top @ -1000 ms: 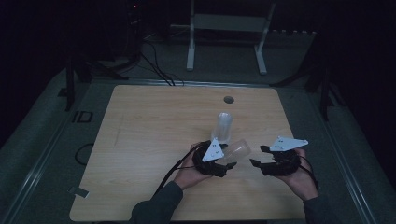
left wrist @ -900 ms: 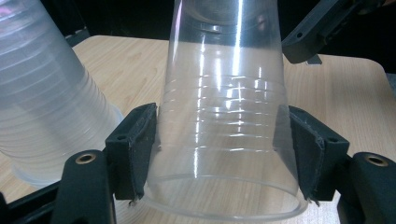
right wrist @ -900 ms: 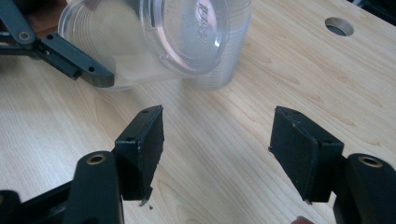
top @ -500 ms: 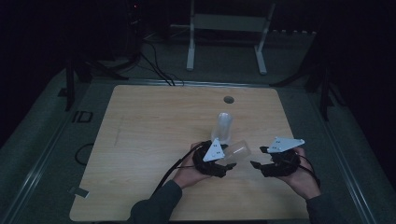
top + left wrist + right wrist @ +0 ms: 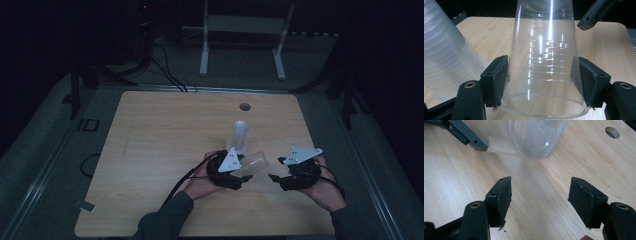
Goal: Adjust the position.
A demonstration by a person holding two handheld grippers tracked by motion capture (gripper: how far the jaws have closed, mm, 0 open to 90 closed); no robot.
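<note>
Already the left gripper (image 5: 239, 176) clamps a single clear plastic cup (image 5: 254, 163) by its sides, lifted and tilted toward the right of the high view, just below centre. Behind it, near the frame's middle, the upright stack of clear plastic cups (image 5: 239, 136) stands on the light wooden table (image 5: 150, 150). Opposite, the right gripper (image 5: 278, 179) holds nothing, jaws wide, facing the cup's base. Separation looks done; handing over or setting down remains.

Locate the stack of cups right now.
In the high view the stack stands upright near table centre, just beyond the left tool, which holds a single cup; the table hole lies farther back.
</note>
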